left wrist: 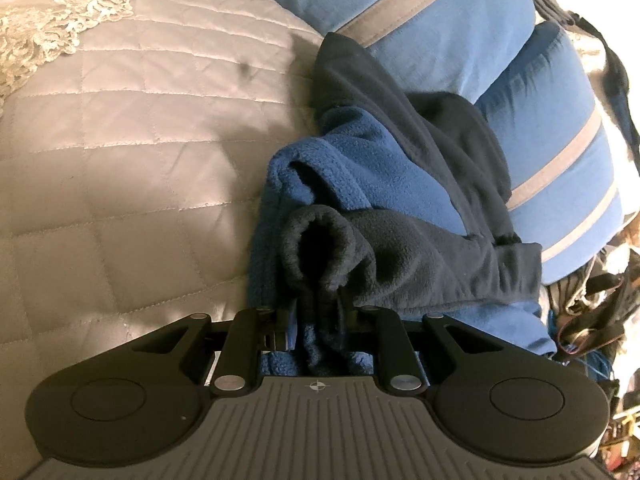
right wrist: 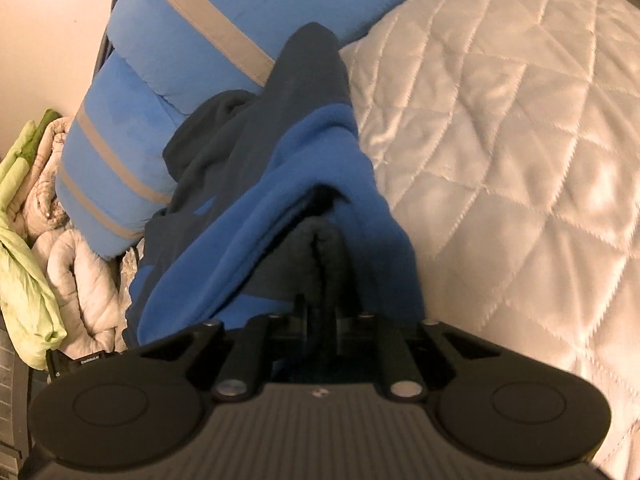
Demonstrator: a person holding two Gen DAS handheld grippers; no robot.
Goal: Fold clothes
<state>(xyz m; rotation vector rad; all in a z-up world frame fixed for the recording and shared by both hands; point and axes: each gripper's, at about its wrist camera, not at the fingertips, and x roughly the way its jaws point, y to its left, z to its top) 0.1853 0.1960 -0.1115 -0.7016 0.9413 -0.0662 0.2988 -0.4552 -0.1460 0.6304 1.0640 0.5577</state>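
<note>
A blue and navy fleece garment (left wrist: pixel 380 168) is lying bunched along the edge of a quilted beige bedspread (left wrist: pixel 132 152), leaning against blue rolled bedding with grey stripes (left wrist: pixel 448 28). In the left wrist view, a navy cuff (left wrist: pixel 320 240) with its round opening is standing up just ahead of the left gripper (left wrist: pixel 320 312), whose fingers are drawn close together and pinching the fleece hanging below that cuff. In the right wrist view, the same garment (right wrist: pixel 280 168) is draping down from the striped bedding (right wrist: pixel 180 40) onto the bedspread (right wrist: pixel 500 140), and a dark navy fold (right wrist: pixel 326 256) is running into the right gripper (right wrist: pixel 322 316), whose fingers are also nearly closed and clamping that fold. Lace trim (left wrist: pixel 56 12) is showing on the bedspread's far corner. Beside the bed, a pale puffy quilt (right wrist: pixel 76 280) and a light green cloth (right wrist: pixel 24 272) are piled together.
</note>
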